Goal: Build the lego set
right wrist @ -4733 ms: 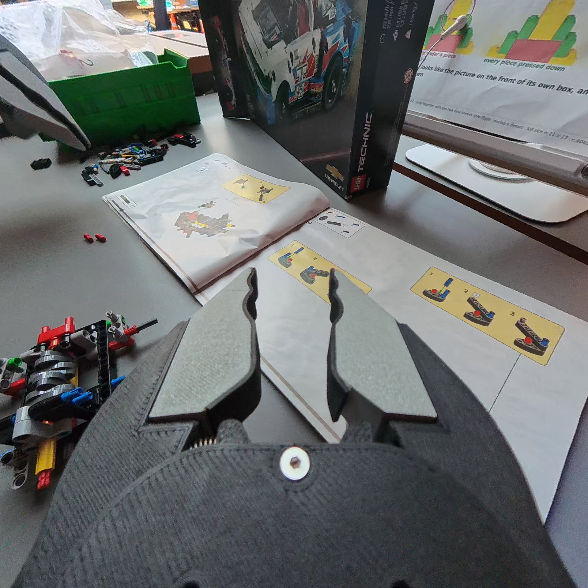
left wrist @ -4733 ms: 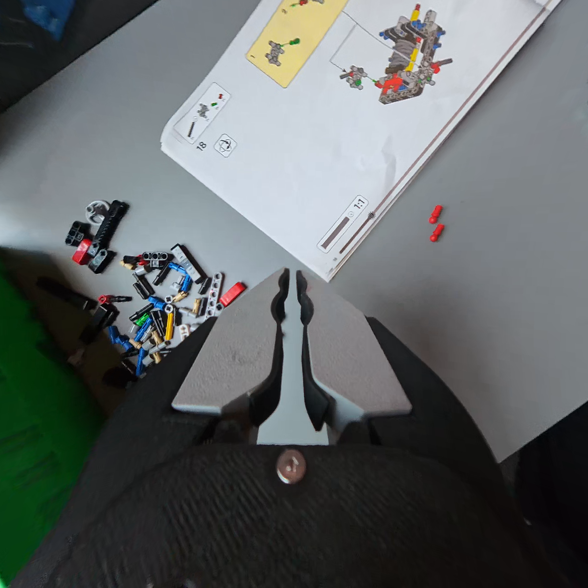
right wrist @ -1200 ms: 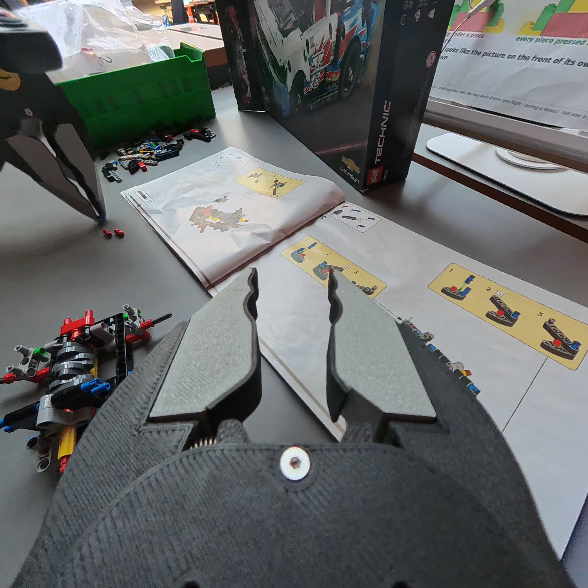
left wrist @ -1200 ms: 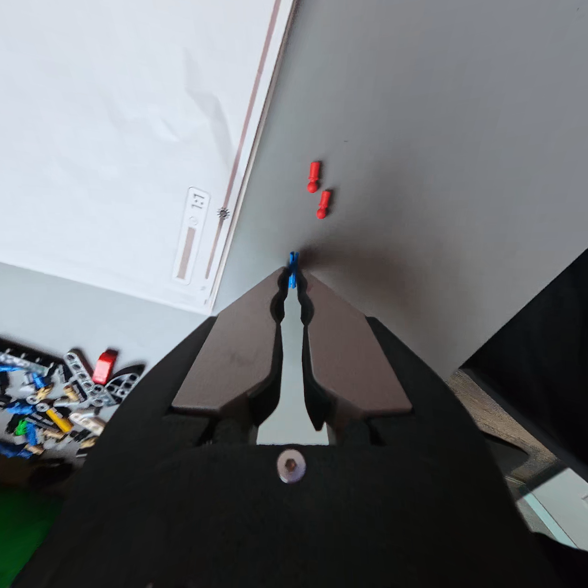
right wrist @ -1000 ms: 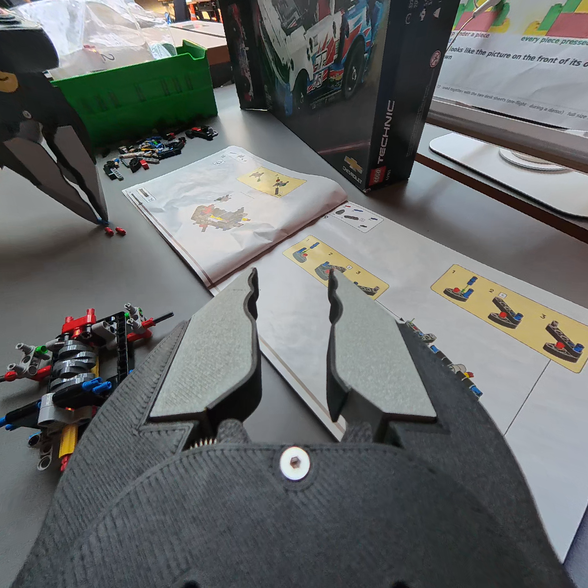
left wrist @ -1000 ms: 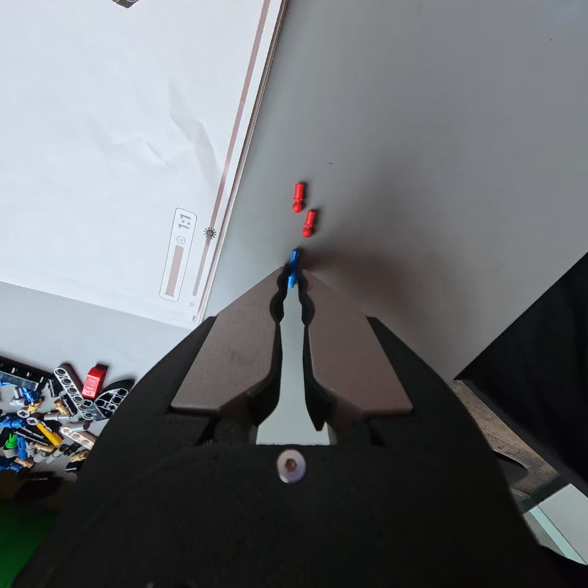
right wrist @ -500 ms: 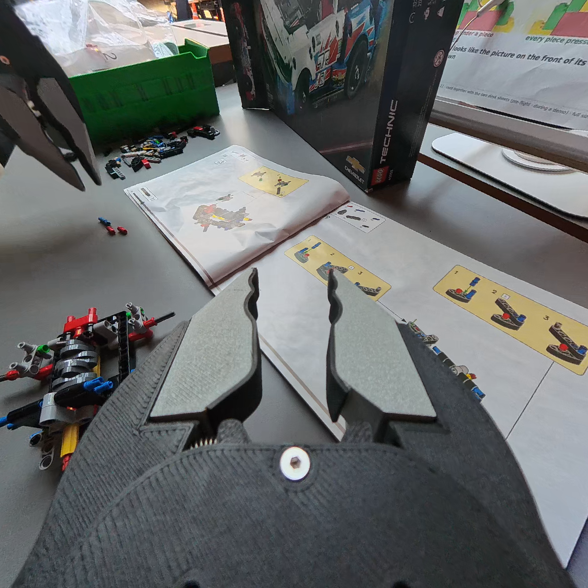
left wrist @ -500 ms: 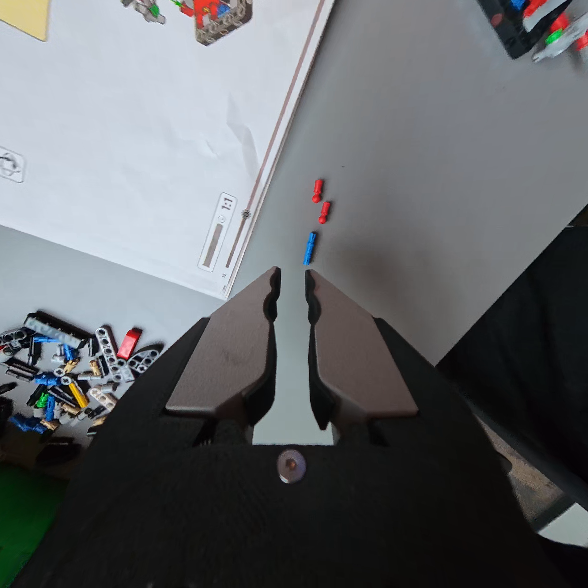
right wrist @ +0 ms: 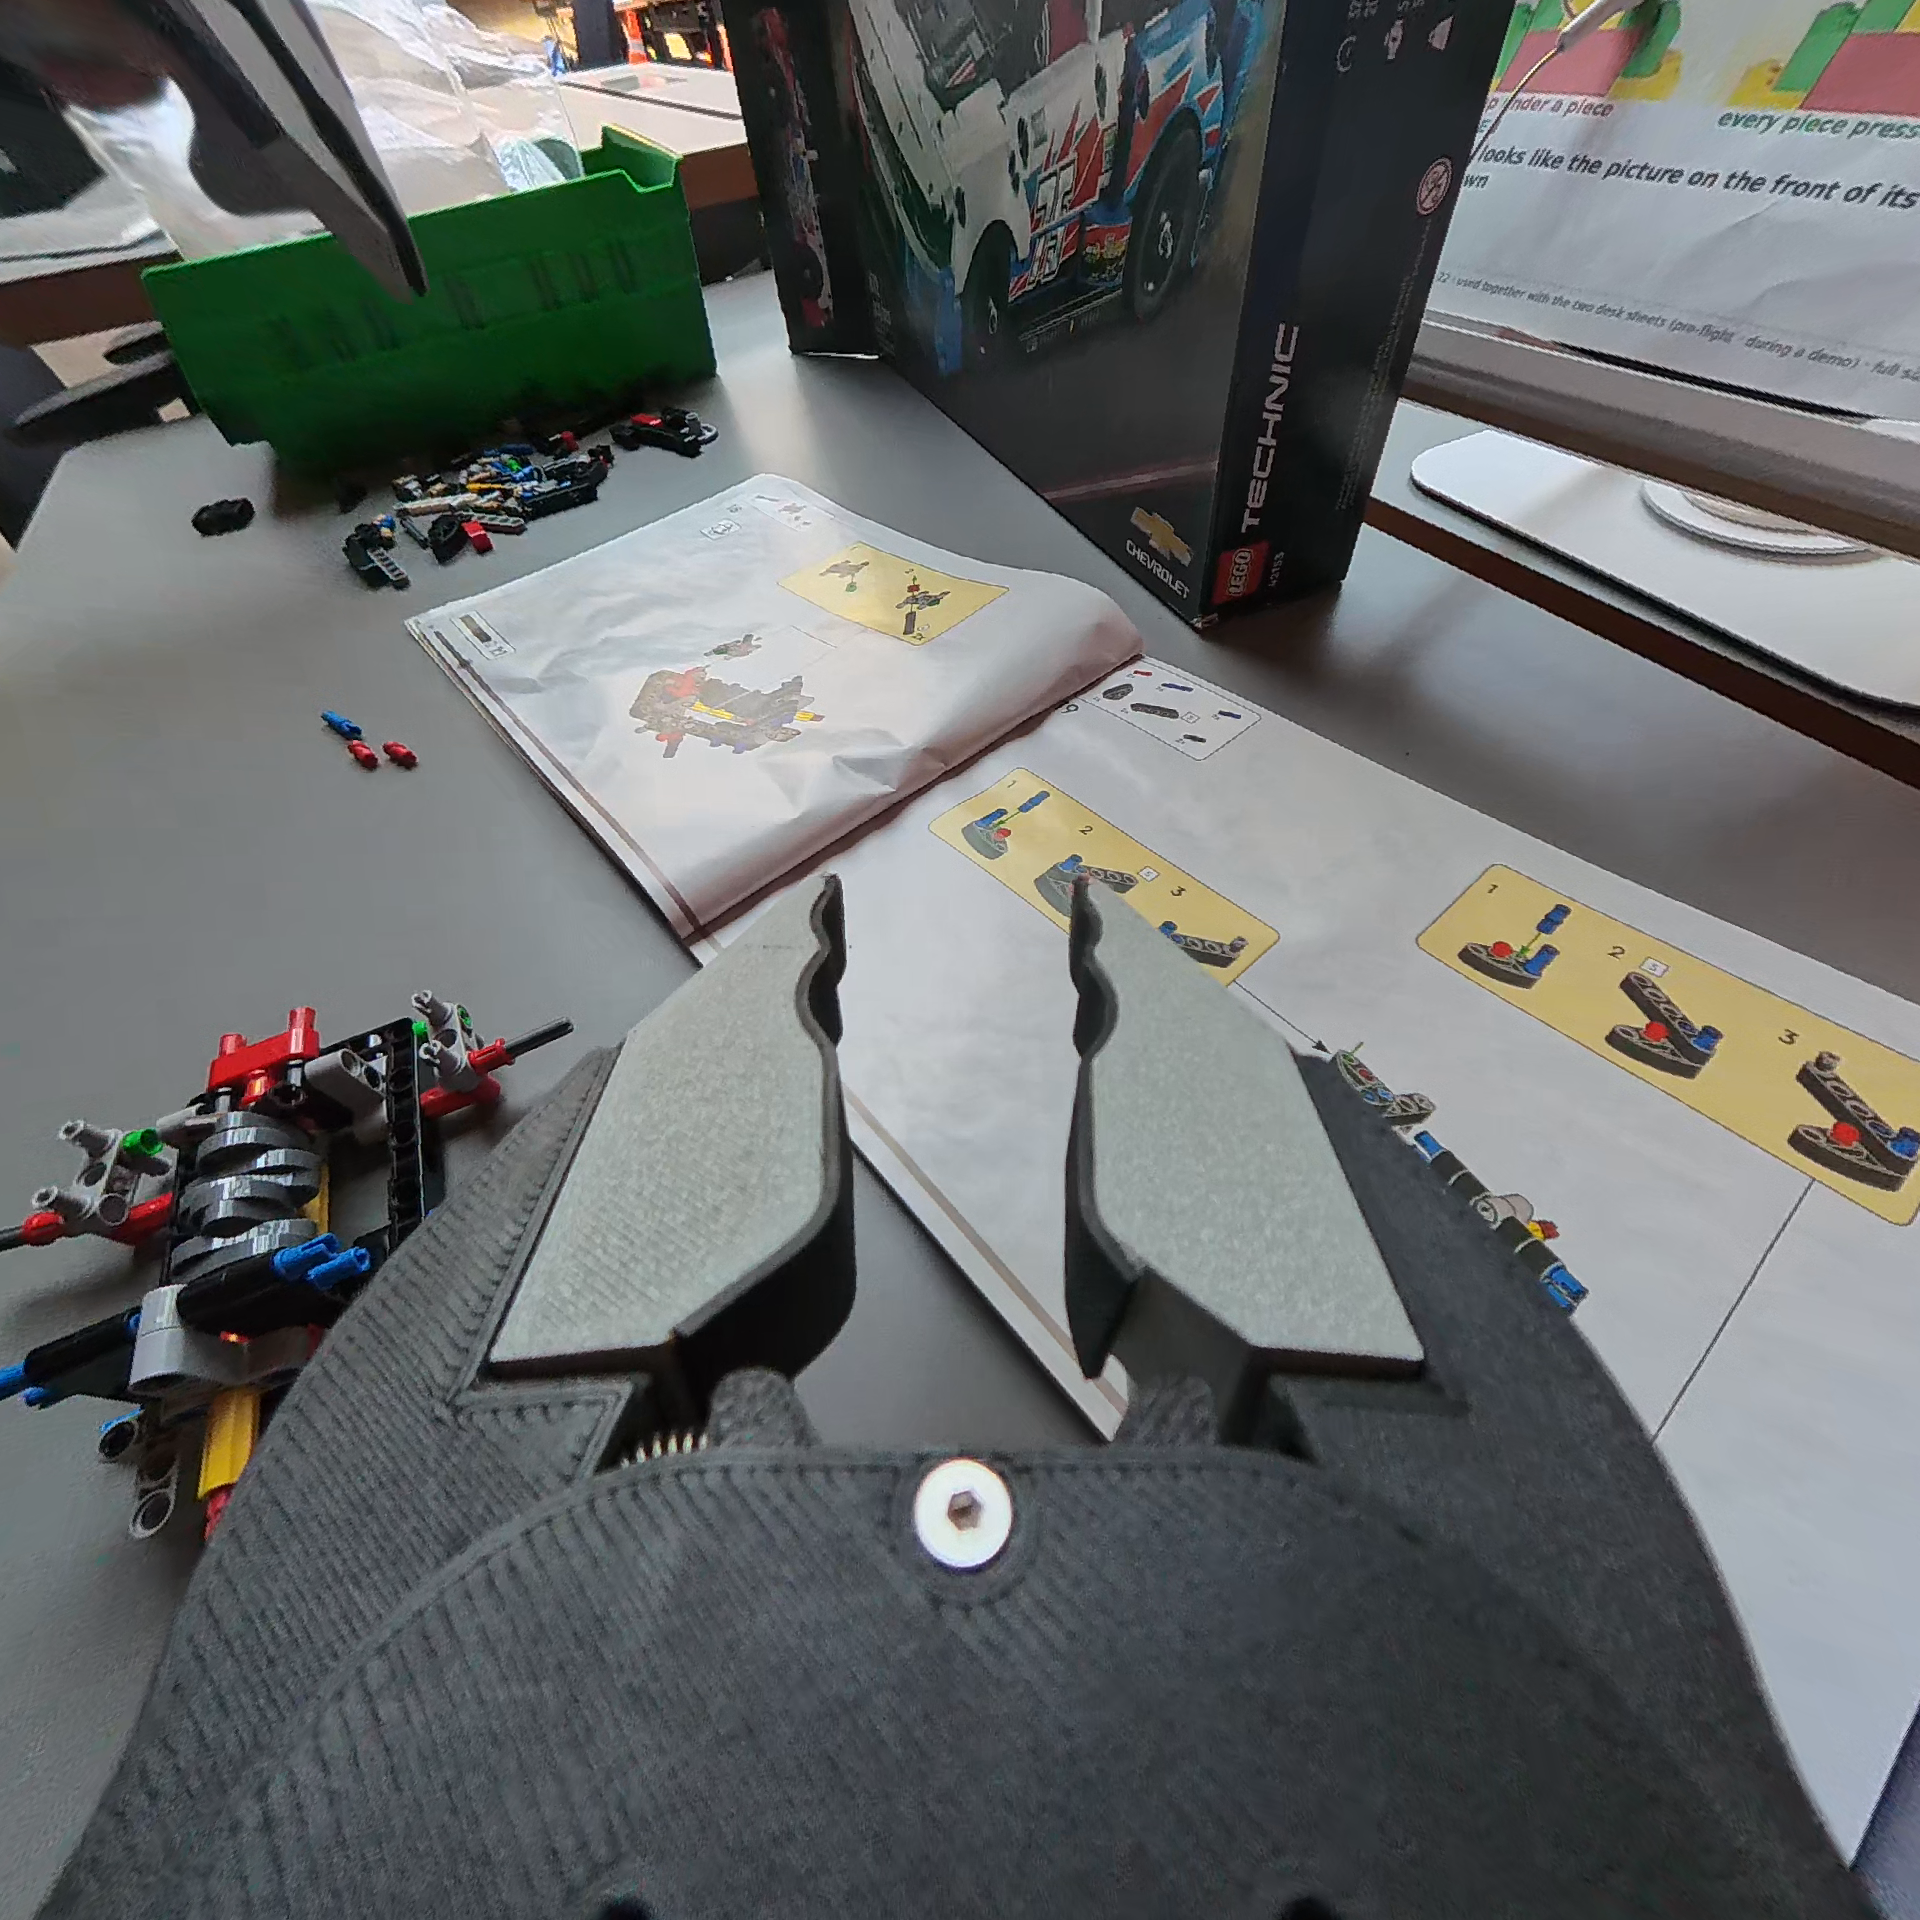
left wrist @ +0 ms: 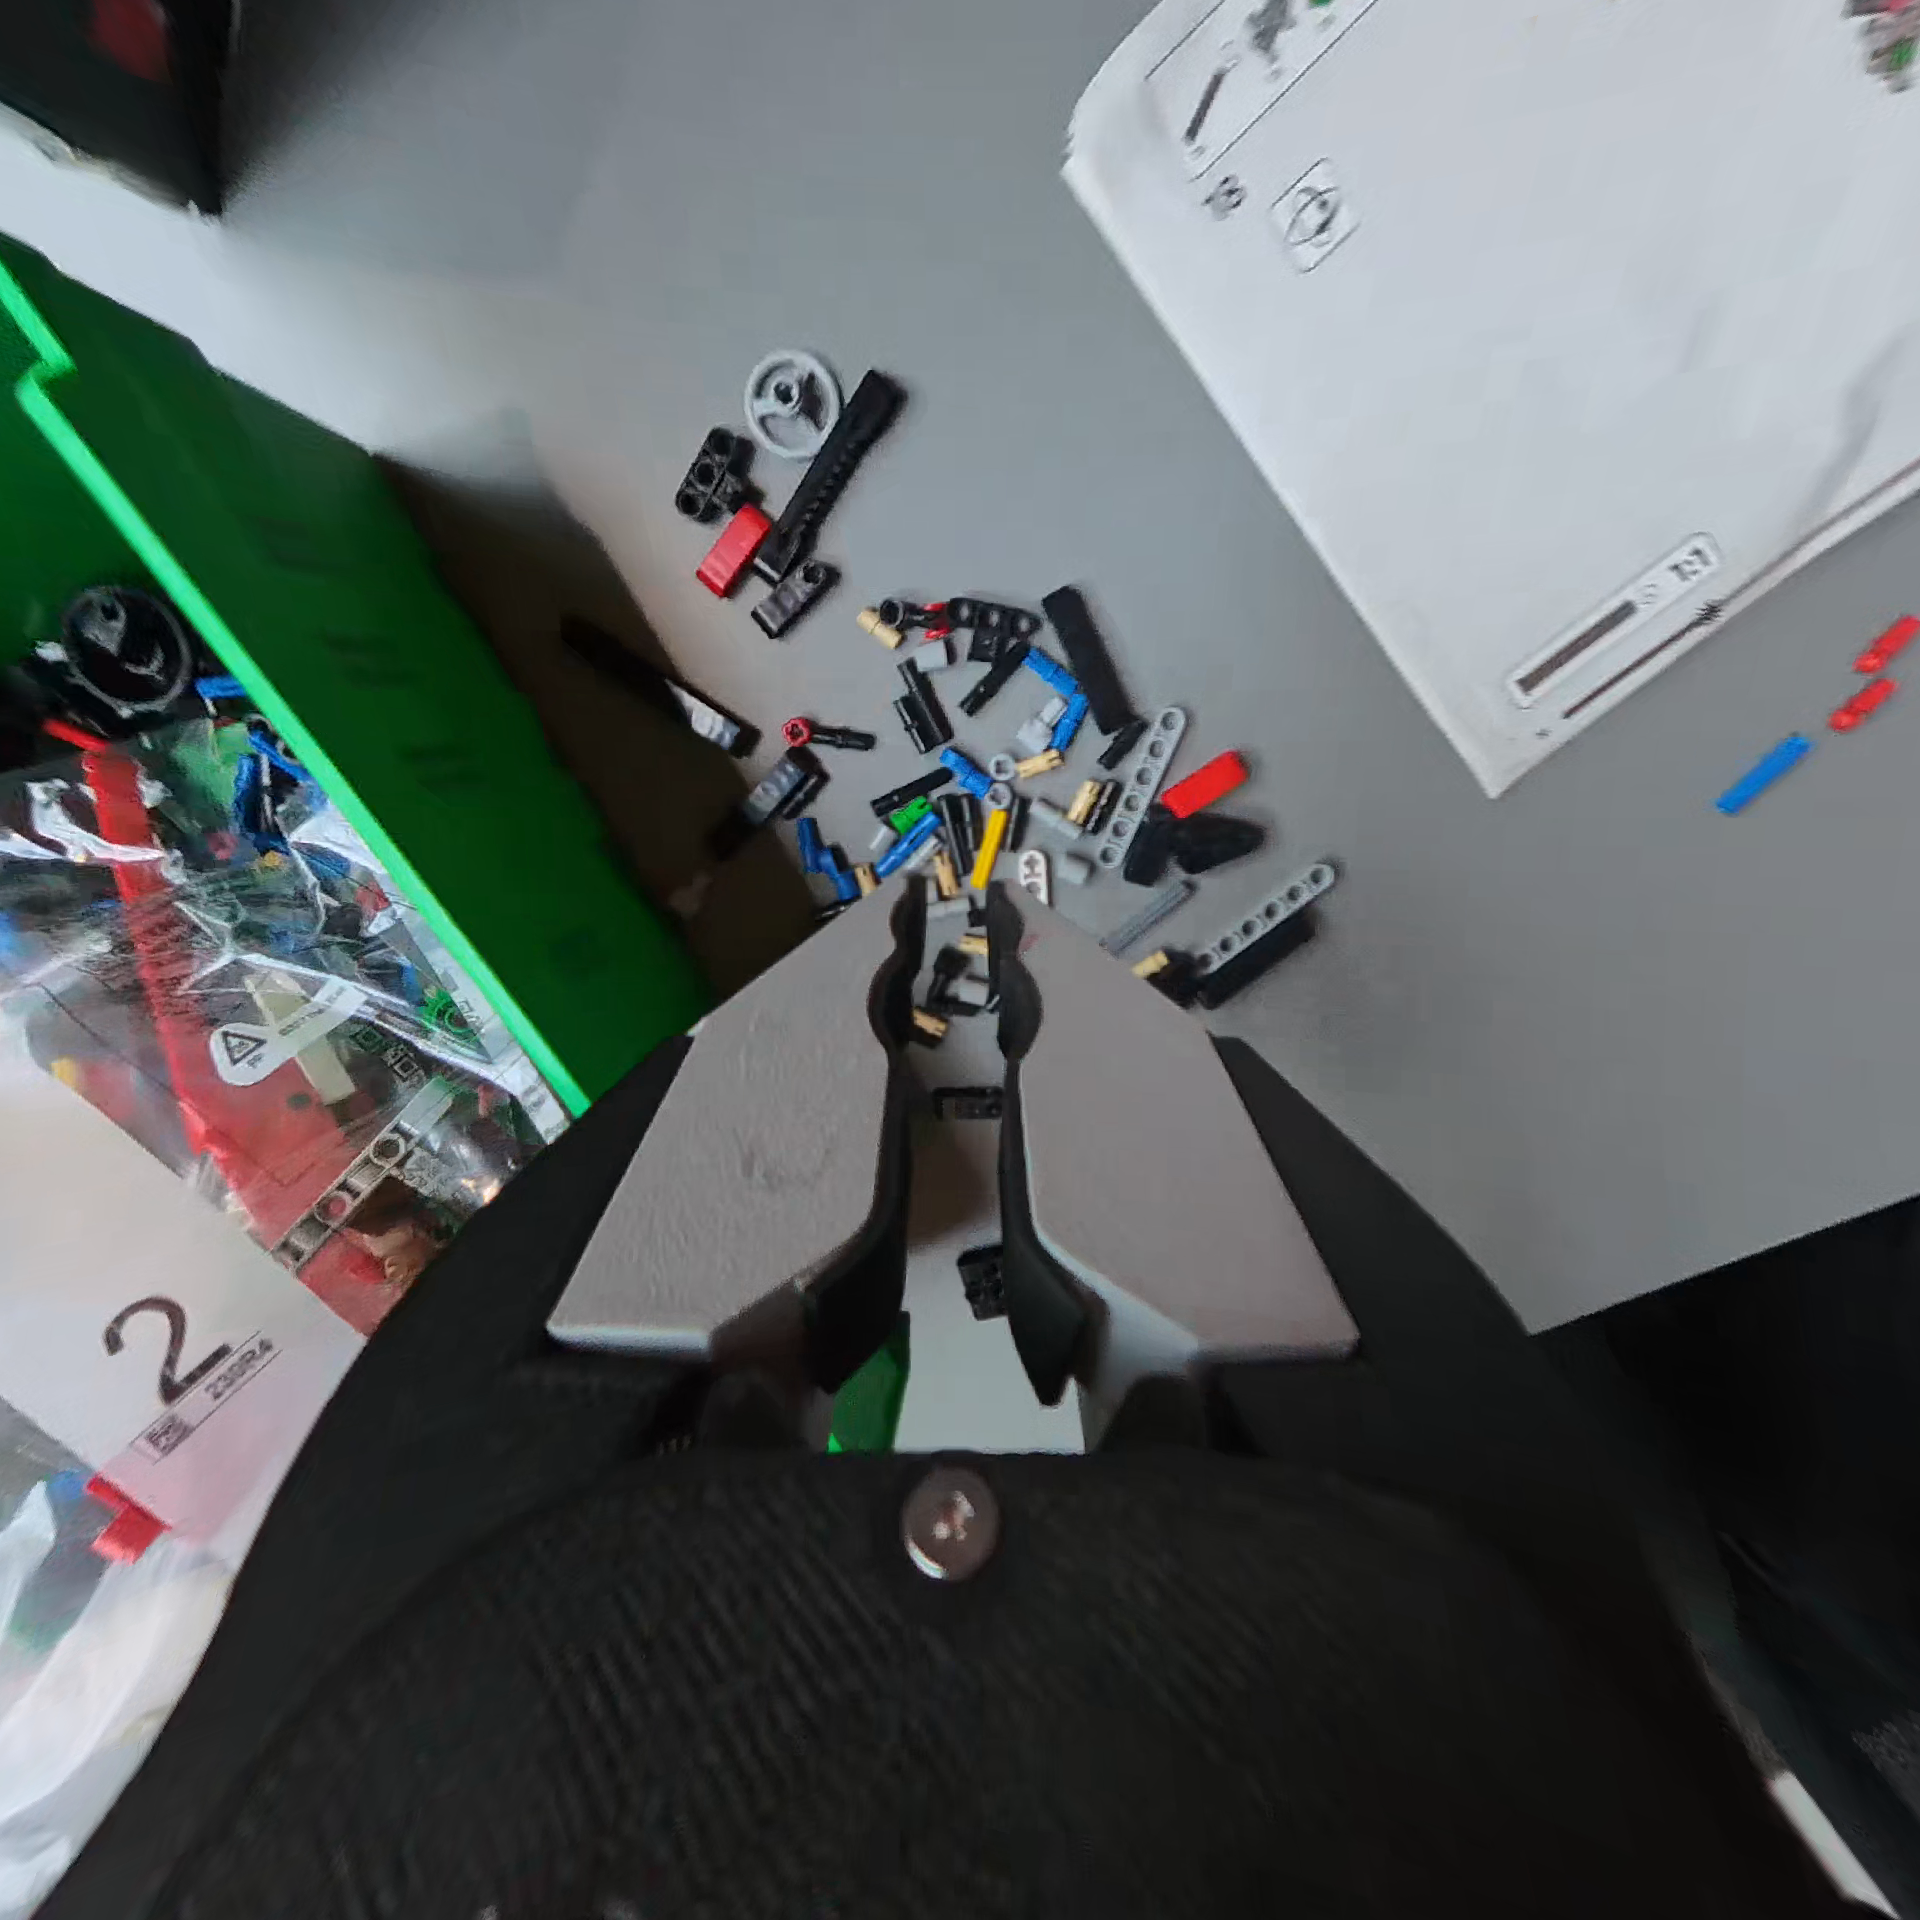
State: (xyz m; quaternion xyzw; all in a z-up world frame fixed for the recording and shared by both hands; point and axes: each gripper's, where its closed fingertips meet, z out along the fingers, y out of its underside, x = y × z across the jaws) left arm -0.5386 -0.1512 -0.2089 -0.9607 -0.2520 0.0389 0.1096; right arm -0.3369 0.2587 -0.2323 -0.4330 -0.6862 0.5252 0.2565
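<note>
Left gripper (left wrist: 951,899) hangs empty, fingers slightly spread, over the scattered pile of small multicoloured plastic lego pieces (left wrist: 997,748) beside the green plastic bin (left wrist: 312,623) at the grey table's (left wrist: 1455,1039) far edge. Right gripper (right wrist: 954,914) hovers empty, fingers wide apart, above the open white paper instruction booklet (right wrist: 769,686). Near the table's front edge sits the partly built black, red and grey lego assembly (right wrist: 260,1174). One small blue pin (right wrist: 338,722) and two small red pins (right wrist: 379,753) lie just beside the booklet.

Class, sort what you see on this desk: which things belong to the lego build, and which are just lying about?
Belonging to the build:
- loose parts pile
- blue pin
- two red pins
- half-built model
- instruction booklet
- green bin with bagged parts

Lying about:
- set box
- monitor stand
</note>
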